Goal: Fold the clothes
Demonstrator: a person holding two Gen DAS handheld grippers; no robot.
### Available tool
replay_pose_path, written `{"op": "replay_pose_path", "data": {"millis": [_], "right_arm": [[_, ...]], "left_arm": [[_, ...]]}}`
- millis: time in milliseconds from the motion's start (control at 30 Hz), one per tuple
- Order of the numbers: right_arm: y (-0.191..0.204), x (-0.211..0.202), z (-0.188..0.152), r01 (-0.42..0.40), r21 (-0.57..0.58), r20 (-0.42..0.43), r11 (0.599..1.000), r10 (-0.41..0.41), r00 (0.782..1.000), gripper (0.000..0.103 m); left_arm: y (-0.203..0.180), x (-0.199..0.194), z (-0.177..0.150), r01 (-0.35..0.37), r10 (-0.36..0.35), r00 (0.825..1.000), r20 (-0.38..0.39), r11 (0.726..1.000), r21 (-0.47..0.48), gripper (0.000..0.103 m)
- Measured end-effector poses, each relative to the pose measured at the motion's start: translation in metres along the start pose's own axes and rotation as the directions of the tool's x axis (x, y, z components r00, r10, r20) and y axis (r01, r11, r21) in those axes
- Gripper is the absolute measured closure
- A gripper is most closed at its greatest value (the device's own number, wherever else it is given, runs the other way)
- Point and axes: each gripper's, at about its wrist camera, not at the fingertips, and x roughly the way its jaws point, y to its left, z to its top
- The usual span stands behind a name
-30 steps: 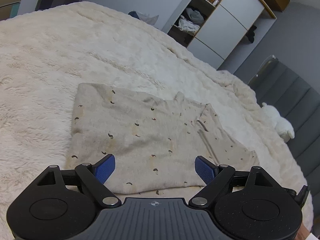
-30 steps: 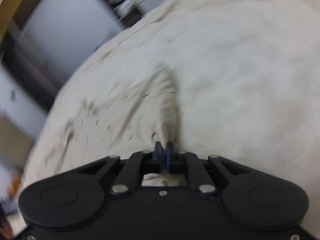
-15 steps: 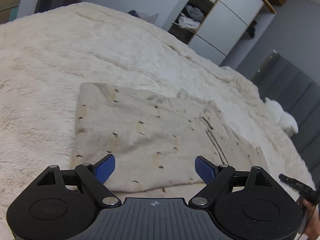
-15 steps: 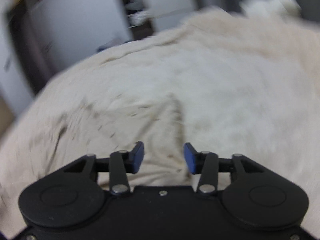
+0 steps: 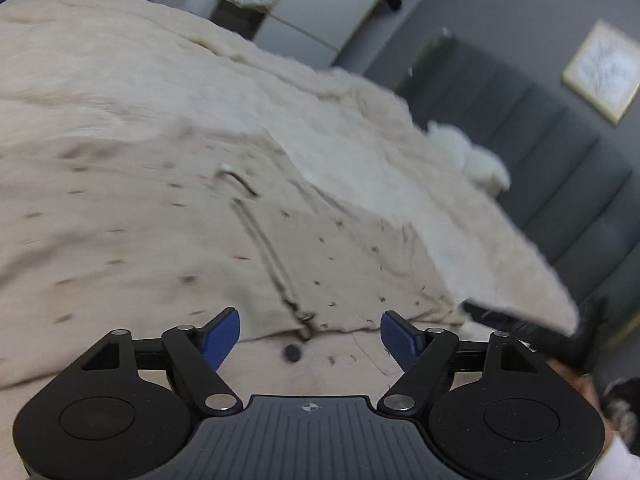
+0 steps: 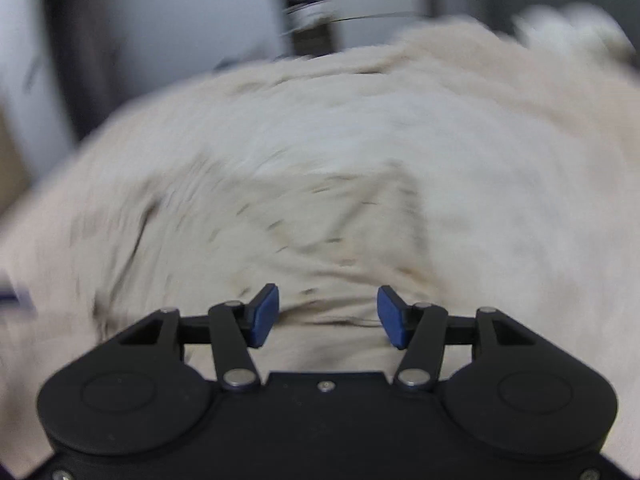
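A beige garment [image 5: 168, 240] with small dark specks lies spread on the fluffy cream blanket [image 5: 120, 80]; a seam runs down it to its near hem. My left gripper [image 5: 310, 338] hovers over that near hem with its blue pads apart and its jaws closing; cloth lies below the gap, not pinched. In the blurred right wrist view the same garment [image 6: 320, 240] lies flat and my right gripper [image 6: 326, 316] stands open just above its near edge, holding nothing. The right gripper's black tip [image 5: 520, 324] shows at the right in the left wrist view.
A white plush toy [image 5: 468, 156] sits by the grey padded headboard [image 5: 560, 168]. A wardrobe with open shelves [image 5: 320, 4] stands beyond the bed. A framed picture [image 5: 600, 68] hangs on the wall. A small dark spot [image 5: 291, 353] lies near the hem.
The right gripper let go of the garment fold and opened, then rose. The left gripper swept to the right over the garment and its pads came closer together.
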Motion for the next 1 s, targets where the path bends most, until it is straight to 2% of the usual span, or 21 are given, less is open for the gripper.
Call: {"op": "replay_pose_path", "data": {"millis": [33,67,100,167,200,233,300,333,400,500,633,667,700,733,767,800,900,933,1000], "right_arm": [[-0.023,-0.005,0.004,-0.017,0.090,0.029,0.996,0.015,0.999,0.056],[-0.031,-0.009,0.007,-0.012,0.078,0.051,0.997,0.008,0.999,0.057],[-0.034,-0.014,0.008,0.016,0.017,0.072,1.000,-0.017,0.997,0.056],[-0.037,-0.021,0.008,0.061,-0.088,0.102,0.994,-0.051,0.993,0.056],[-0.035,-0.020,0.005,0.053,-0.132,0.088,0.990,-0.041,0.995,0.056],[-0.030,-0.018,0.001,0.040,-0.197,0.066,0.980,-0.027,0.997,0.056],[-0.019,-0.010,-0.007,0.057,-0.327,0.045,0.943,-0.044,0.998,0.055],[-0.009,-0.003,-0.013,0.080,-0.425,0.043,0.902,-0.068,0.997,0.054],[-0.001,0.009,-0.021,0.094,-0.515,0.039,0.852,-0.086,0.996,0.050],[0.005,0.024,-0.028,0.085,-0.567,0.006,0.819,-0.099,0.995,0.052],[0.011,0.038,-0.033,0.128,-0.612,0.037,0.780,-0.133,0.990,0.056],[0.011,0.041,-0.034,0.130,-0.624,0.045,0.770,-0.131,0.990,0.058],[0.012,0.042,-0.036,0.145,-0.636,0.055,0.758,-0.143,0.988,0.066],[0.013,0.043,-0.037,0.164,-0.645,0.065,0.746,-0.161,0.985,0.075],[0.011,0.043,-0.037,0.178,-0.646,0.068,0.742,-0.176,0.982,0.094],[0.007,0.041,-0.036,0.182,-0.642,0.067,0.745,-0.182,0.981,0.099],[-0.006,0.032,-0.034,0.179,-0.628,0.062,0.757,-0.181,0.981,0.099],[-0.008,0.031,-0.033,0.173,-0.624,0.054,0.762,-0.178,0.983,0.099],[-0.010,0.029,-0.036,0.172,-0.642,0.054,0.747,-0.180,0.982,0.098]], "left_arm": [[-0.004,0.016,0.002,-0.022,0.022,1.000,-0.018,1.000,-0.008,0.050],[-0.007,0.032,0.005,-0.044,0.044,0.998,-0.037,0.999,-0.016,0.051],[-0.011,0.047,0.007,-0.066,0.065,0.996,-0.055,0.998,-0.023,0.051],[-0.018,0.081,0.009,-0.159,0.157,0.982,-0.106,0.987,-0.016,0.064],[-0.020,0.086,0.009,-0.175,0.173,0.979,-0.108,0.985,-0.009,0.077],[-0.021,0.087,0.012,-0.175,0.172,0.979,-0.104,0.984,-0.015,0.103],[-0.022,0.082,0.018,-0.158,0.154,0.984,-0.087,0.986,-0.046,0.102],[-0.020,0.076,0.022,-0.136,0.131,0.989,-0.065,0.988,-0.070,0.102],[-0.017,0.059,0.035,-0.086,0.085,0.996,-0.012,0.988,-0.127,0.102],[-0.010,0.043,0.050,-0.038,0.039,0.999,0.001,0.978,-0.206,0.102],[0.002,0.041,0.051,-0.059,0.056,0.998,-0.020,0.964,-0.258,0.102],[0.005,0.041,0.050,-0.059,0.055,0.998,-0.020,0.960,-0.275,0.102],[0.008,0.041,0.048,-0.054,0.049,0.999,-0.022,0.956,-0.289,0.102],[0.010,0.042,0.046,-0.057,0.051,0.998,-0.027,0.954,-0.295,0.102],[0.012,0.042,0.044,-0.066,0.058,0.998,-0.033,0.953,-0.295,0.102],[0.013,0.043,0.043,-0.074,0.065,0.997,-0.040,0.953,-0.294,0.102],[0.018,0.047,0.038,-0.088,0.073,0.995,-0.060,0.953,-0.290,0.101],[0.018,0.049,0.035,-0.113,0.098,0.993,-0.071,0.956,-0.269,0.101],[0.022,0.053,0.029,-0.146,0.127,0.988,-0.089,0.957,-0.252,0.101]]}}
